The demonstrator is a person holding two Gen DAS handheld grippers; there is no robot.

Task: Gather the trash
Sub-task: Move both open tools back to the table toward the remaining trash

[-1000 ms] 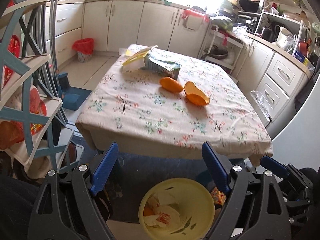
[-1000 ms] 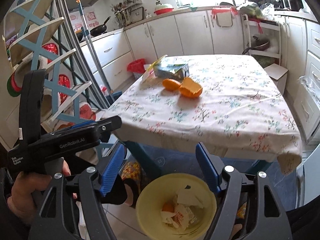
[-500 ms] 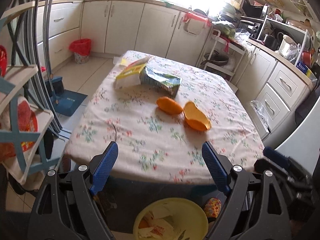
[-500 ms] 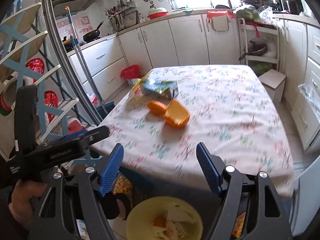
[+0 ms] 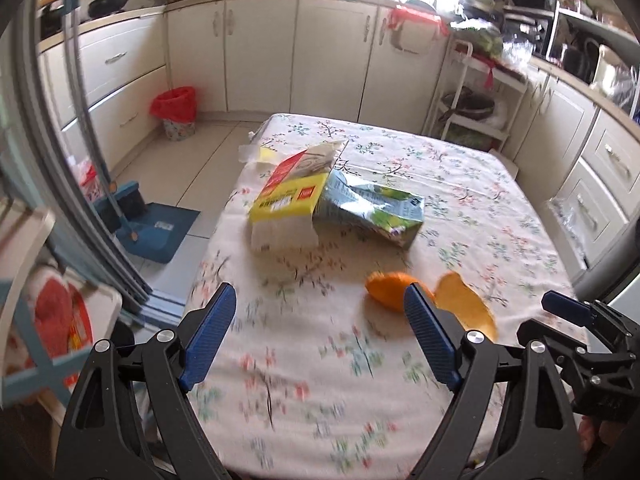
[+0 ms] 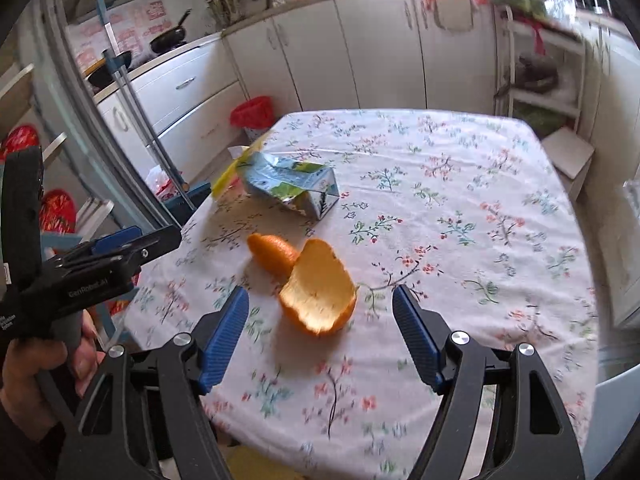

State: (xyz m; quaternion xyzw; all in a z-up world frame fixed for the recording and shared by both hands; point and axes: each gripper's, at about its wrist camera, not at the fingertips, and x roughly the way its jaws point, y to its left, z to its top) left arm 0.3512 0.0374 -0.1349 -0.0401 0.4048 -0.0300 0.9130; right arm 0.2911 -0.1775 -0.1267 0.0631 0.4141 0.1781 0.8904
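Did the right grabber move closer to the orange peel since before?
Yes. The right gripper came forward over the table; the orange peel now sits just ahead of its open jaws, and the yellow bin is gone from view.

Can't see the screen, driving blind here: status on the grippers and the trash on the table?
Both hand-held grippers open, empty: left, right. Orange peels, carton, yellow pack on table, untouched. Nothing in the way.

— What covers the table (image 5: pixel 472 184)?
— A matt floral cloth (image 6: pixel 460 208), slightly creased. Beyond the right gripper (image 6: pixel 320 316), whose ribbed blue plastic pads (image 6: pixel 224 334) sit on matt black arms, lies orange peel (image 6: pixel 318 296), pithy and dull inside.
— And farther on?
— A crumpled glossy carton (image 5: pixel 370 208), beside a yellow paper-looking packet (image 5: pixel 288 204), ahead of the left gripper (image 5: pixel 316 340).
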